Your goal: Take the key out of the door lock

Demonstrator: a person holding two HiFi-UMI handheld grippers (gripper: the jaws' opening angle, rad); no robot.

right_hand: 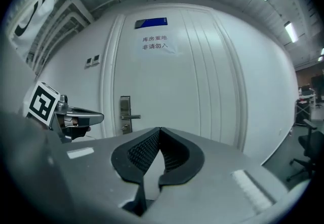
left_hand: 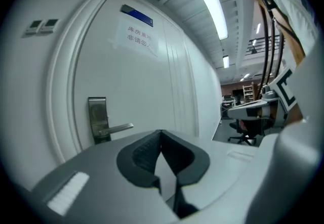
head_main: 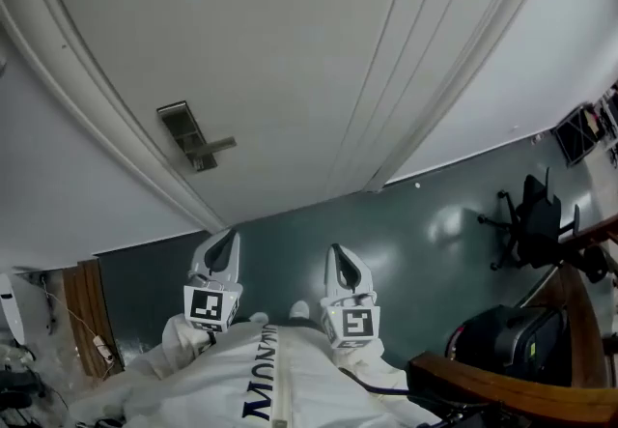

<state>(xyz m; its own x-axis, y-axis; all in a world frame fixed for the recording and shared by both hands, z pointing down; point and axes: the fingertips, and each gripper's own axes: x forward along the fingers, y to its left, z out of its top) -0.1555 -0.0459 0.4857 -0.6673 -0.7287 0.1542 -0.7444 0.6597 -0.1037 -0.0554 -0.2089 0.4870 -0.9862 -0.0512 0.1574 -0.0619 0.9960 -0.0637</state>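
The white door [head_main: 290, 59] carries a metal lock plate [head_main: 185, 131] with a lever handle [head_main: 220, 144]. This lock plate [left_hand: 97, 118] sits left of centre in the left gripper view, and the same lock plate [right_hand: 125, 113] is small and far off in the right gripper view. The key is too small to make out in any view. My left gripper [head_main: 224, 237] and right gripper [head_main: 335, 252] hang side by side low in front of the person's white jacket, well short of the door. Both are shut with nothing between the jaws: left gripper [left_hand: 161, 132], right gripper [right_hand: 160, 130].
A paper notice [right_hand: 161, 44] and a blue plate [right_hand: 151, 23] are on the door; wall switches [right_hand: 92, 60] lie left of the frame. An office chair [head_main: 529, 215], a black bag [head_main: 504, 339] and a wooden rail [head_main: 502, 383] stand at the right, on the dark floor [head_main: 406, 233].
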